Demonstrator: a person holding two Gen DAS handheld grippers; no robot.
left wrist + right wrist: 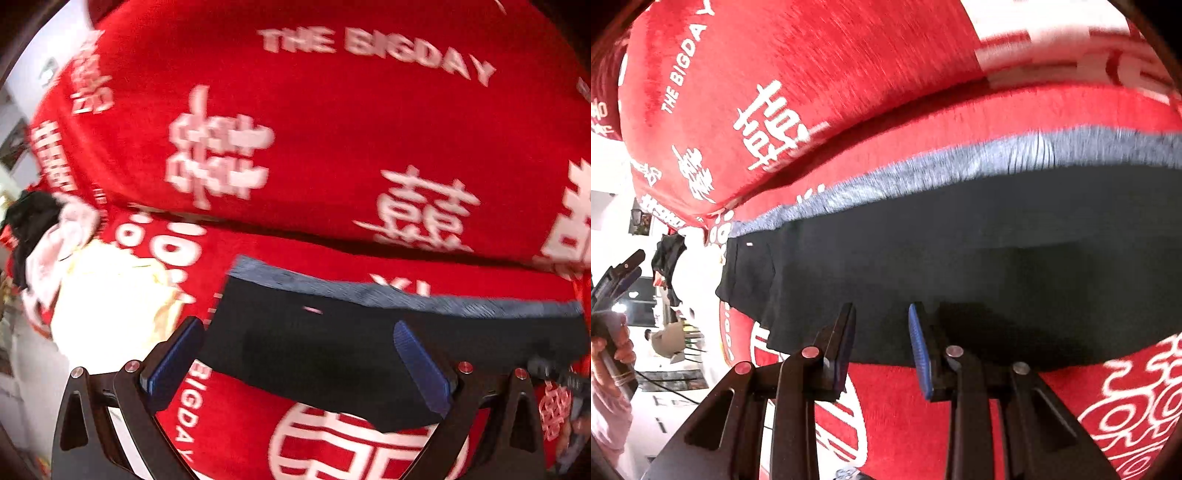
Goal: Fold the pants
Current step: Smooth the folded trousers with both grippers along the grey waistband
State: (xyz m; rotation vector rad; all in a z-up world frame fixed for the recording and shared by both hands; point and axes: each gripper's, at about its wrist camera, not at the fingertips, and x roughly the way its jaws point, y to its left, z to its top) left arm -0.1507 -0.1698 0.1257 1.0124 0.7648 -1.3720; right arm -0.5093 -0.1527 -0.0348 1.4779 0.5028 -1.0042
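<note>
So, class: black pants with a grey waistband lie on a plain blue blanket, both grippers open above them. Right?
Not quite. In the left wrist view the blanket is red with white lettering, not plain blue. The black pants, grey waistband and open left gripper and right gripper stand.

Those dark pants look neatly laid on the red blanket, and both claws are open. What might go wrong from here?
1. The left gripper and right gripper hover open over the black pants; closing deep could pinch the red blanket too.
2. Both views are blurred, so a grab may miss the edge.
3. A pile of pale and dark clothes lies close to the pants' left end and might snag during the fold.
</note>
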